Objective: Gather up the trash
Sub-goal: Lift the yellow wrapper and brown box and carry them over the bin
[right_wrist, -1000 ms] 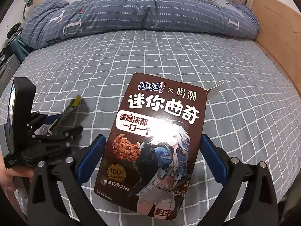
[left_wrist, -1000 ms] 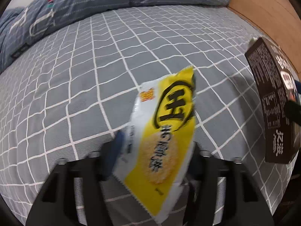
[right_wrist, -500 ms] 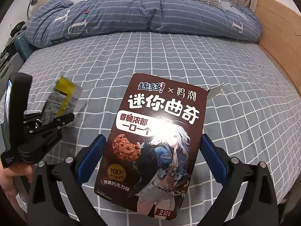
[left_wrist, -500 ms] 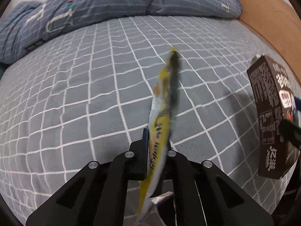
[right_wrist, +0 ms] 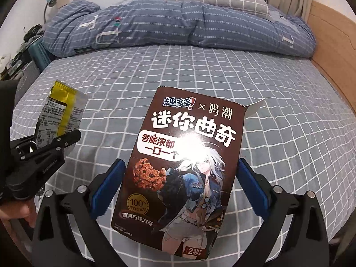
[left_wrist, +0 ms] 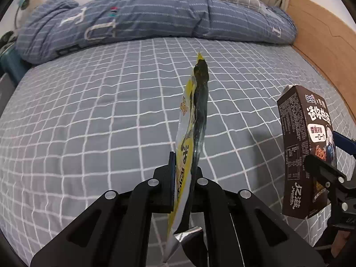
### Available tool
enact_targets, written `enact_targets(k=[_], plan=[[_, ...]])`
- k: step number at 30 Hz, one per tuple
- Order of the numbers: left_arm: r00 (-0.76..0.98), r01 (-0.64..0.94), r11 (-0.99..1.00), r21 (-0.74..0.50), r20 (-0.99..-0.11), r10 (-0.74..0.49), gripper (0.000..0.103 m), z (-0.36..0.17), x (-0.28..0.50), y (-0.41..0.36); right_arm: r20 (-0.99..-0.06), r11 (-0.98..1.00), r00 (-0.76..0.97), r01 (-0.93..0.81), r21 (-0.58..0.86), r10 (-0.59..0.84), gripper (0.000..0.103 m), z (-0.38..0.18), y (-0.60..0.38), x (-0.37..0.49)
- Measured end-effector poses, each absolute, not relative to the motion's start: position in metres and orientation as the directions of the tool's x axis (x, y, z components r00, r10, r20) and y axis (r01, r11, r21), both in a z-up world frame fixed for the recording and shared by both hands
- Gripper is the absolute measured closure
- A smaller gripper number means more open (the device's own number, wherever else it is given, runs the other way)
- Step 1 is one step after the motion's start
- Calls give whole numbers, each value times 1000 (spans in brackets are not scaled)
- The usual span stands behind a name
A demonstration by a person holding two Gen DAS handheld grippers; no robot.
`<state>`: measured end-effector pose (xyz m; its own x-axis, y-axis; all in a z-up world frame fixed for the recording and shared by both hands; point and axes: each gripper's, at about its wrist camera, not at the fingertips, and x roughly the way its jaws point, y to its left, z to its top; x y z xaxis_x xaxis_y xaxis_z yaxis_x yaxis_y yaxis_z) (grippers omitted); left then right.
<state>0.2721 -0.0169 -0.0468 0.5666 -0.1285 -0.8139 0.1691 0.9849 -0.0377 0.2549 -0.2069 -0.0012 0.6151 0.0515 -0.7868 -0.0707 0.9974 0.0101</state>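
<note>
Your left hand-held gripper [left_wrist: 183, 171] is pressed together on the lower part of the yellow snack wrapper [left_wrist: 192, 120], pinching it edge-on so it stands up clear of the bed [left_wrist: 89, 111]; that thin grip suits a flat, limp foil packet. In the right wrist view the wrapper [right_wrist: 60, 113] hangs above the bed's left edge, crinkled, with small print on its silver back. Your right hand-held gripper [right_wrist: 178, 182] is spread wide yet clamped across the brown cookie box [right_wrist: 184, 155], its blue pads against the 2 long sides, because the carton is broad and stiff. The box is held up over the bed's near edge, its top flap open, which suggests it is empty. Both pieces look ready to carry off; no bin shows.
</note>
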Motion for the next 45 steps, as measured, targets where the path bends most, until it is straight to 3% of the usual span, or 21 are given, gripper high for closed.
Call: enact_targets(k=[12,45], plan=[[594,58,997,-45,-801,-71,100,-46,219,5,-761,994,644,-108,11,78,8,9,-184,221],[622,65,994,-84,-775,-107,100,-28,80,-16,-741,992,662,-119,45,113,8,17,-183,106]])
